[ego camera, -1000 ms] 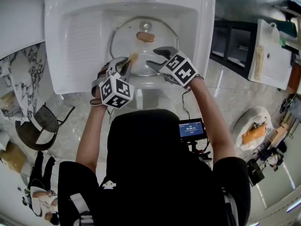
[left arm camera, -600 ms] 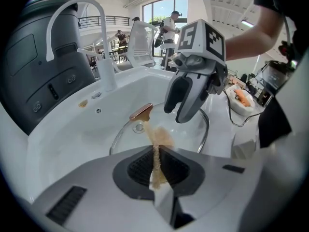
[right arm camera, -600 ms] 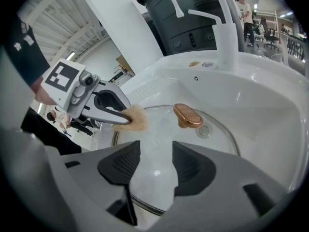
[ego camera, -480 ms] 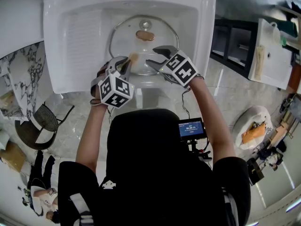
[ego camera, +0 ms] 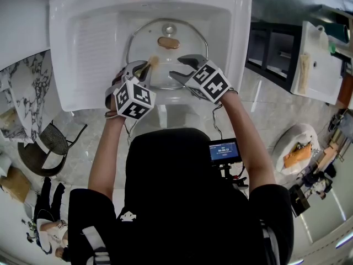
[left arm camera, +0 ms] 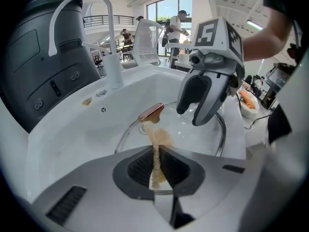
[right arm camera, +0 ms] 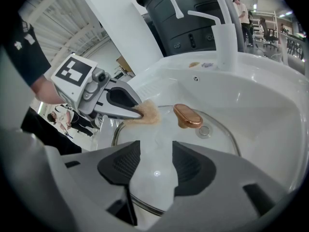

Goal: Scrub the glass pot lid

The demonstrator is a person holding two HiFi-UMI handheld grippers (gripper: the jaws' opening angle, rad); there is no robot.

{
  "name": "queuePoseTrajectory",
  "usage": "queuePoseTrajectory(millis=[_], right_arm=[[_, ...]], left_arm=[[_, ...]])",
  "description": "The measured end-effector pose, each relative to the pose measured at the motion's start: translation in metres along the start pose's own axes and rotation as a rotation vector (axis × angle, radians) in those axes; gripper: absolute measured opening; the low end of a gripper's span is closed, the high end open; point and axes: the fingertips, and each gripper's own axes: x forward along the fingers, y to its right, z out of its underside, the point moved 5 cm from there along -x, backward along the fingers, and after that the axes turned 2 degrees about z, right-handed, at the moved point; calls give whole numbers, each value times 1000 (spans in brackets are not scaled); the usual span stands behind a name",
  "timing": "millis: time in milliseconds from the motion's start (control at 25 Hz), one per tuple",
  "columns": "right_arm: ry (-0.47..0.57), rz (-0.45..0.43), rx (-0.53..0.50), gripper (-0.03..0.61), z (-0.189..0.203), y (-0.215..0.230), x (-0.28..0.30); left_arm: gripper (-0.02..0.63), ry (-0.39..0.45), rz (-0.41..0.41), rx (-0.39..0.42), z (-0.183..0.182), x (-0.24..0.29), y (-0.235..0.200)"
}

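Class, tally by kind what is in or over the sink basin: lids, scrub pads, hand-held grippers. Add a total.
glass pot lid: 1
scrub pad: 1
hand-held gripper: 2, the left hand-held gripper and the right hand-held gripper
total: 4

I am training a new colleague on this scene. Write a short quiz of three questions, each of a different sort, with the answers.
1. True or false: the glass pot lid lies on the floor beside the white sink.
2. What does the left gripper hold? A: a tan scrub pad. B: a bottle. C: nothing.
3. Fill in the missing word: the jaws of the right gripper stand ____, with nothing gripped between them.

Key:
1. False. The lid lies inside the sink.
2. A.
3. apart.
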Motion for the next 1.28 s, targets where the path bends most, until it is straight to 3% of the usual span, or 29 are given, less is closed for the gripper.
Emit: queuePoseTrajectory(millis=[840,1280], right_arm=[[10,-9,3,192,0,0,-1],[-2,-15,-3,192,-1,1,-1]], left_arm=[[21,12,-68,-64,-7,26,-39],[21,18,-82,-136,-9,33,-57]])
